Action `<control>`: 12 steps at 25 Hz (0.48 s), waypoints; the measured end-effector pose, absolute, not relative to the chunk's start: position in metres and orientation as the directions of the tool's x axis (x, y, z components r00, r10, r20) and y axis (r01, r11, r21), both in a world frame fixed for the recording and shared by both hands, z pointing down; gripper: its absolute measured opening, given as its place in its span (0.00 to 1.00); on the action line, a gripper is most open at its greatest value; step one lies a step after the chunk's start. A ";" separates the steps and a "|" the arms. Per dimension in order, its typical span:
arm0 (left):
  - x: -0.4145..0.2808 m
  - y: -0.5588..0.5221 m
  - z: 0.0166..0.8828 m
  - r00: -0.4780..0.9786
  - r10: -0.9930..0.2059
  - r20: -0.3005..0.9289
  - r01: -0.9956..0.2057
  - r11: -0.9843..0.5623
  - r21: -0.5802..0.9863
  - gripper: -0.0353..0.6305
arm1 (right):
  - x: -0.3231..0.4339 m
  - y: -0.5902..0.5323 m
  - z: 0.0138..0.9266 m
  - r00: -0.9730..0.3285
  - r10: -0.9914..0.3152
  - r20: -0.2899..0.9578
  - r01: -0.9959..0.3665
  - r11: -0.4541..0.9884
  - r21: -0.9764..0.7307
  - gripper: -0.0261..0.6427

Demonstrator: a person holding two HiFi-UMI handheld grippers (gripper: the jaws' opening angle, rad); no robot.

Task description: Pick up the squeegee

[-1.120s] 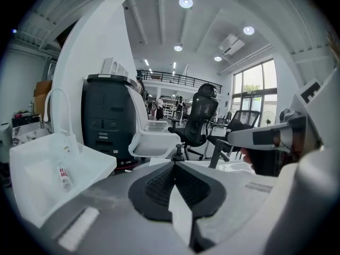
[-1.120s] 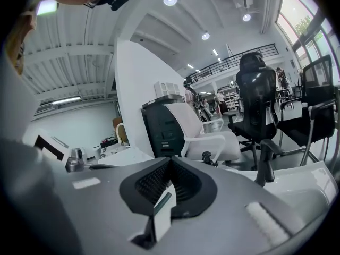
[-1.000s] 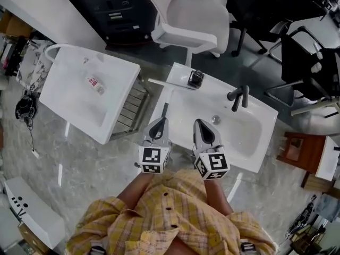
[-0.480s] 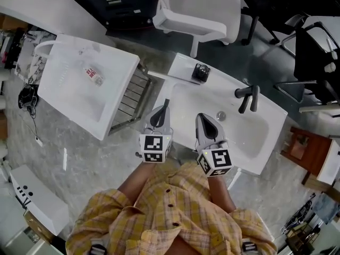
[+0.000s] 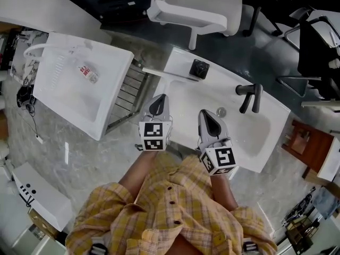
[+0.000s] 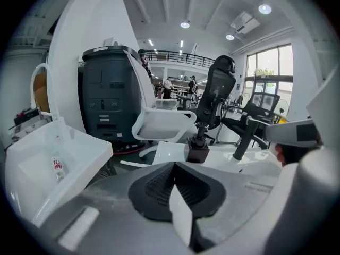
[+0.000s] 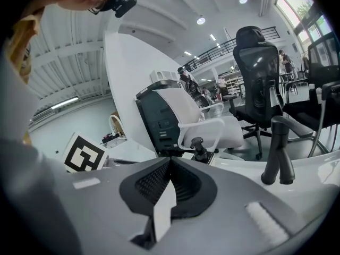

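The squeegee lies at the near left corner of the white sink (image 5: 241,137); its white blade (image 5: 162,73) crosses the gap beside the sink and appears in the left gripper view as a pale strip (image 6: 139,164). Its dark handle is hidden under my left gripper (image 5: 158,101), which hovers right over it, shut and empty (image 6: 174,164). To the right, over the basin, my right gripper (image 5: 209,119) is also shut with nothing in it (image 7: 170,160).
A black knobbed block (image 5: 200,68) sits on the sink's far corner and a black faucet (image 5: 249,96) stands at its back. A second white basin (image 5: 58,97) holding a small bottle (image 5: 86,73) is at the left. A white chair (image 5: 194,9) and a dark cabinet (image 6: 109,97) stand beyond.
Both grippers have sunk a little. The squeegee's dark handle, seen ahead of the left gripper before, is now covered by it. Both stay shut.
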State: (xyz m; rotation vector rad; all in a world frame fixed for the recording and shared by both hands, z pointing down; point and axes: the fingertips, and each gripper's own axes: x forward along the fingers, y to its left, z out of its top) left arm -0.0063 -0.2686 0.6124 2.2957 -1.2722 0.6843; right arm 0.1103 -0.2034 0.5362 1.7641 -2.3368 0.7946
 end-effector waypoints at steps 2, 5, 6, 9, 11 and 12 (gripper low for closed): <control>-0.004 -0.274 0.618 0.450 -0.651 0.611 -0.866 -0.485 0.120 0.05 | 0.111 -0.205 0.539 -0.324 -0.861 0.393 -0.921 0.192 -0.339 0.04; -0.005 -0.278 0.627 0.438 -0.652 0.618 -0.869 -0.483 0.106 0.07 | 0.109 -0.207 0.540 -0.336 -0.853 0.399 -0.918 0.202 -0.341 0.04; -0.004 -0.280 0.629 0.437 -0.654 0.618 -0.870 -0.481 0.106 0.07 | 0.108 -0.207 0.540 -0.339 -0.852 0.399 -0.917 0.205 -0.343 0.04; -0.004 -0.283 0.636 0.434 -0.644 0.630 -0.868 -0.486 0.101 0.08 | 0.105 -0.208 0.541 -0.346 -0.847 0.404 -0.916 0.212 -0.340 0.04; -0.002 -0.286 0.641 0.431 -0.635 0.641 -0.865 -0.494 0.092 0.11 | 0.106 -0.208 0.543 -0.346 -0.843 0.411 -0.919 0.216 -0.330 0.04; -0.001 -0.287 0.644 0.431 -0.631 0.645 -0.863 -0.497 0.090 0.13 | 0.107 -0.208 0.543 -0.345 -0.842 0.415 -0.920 0.217 -0.326 0.04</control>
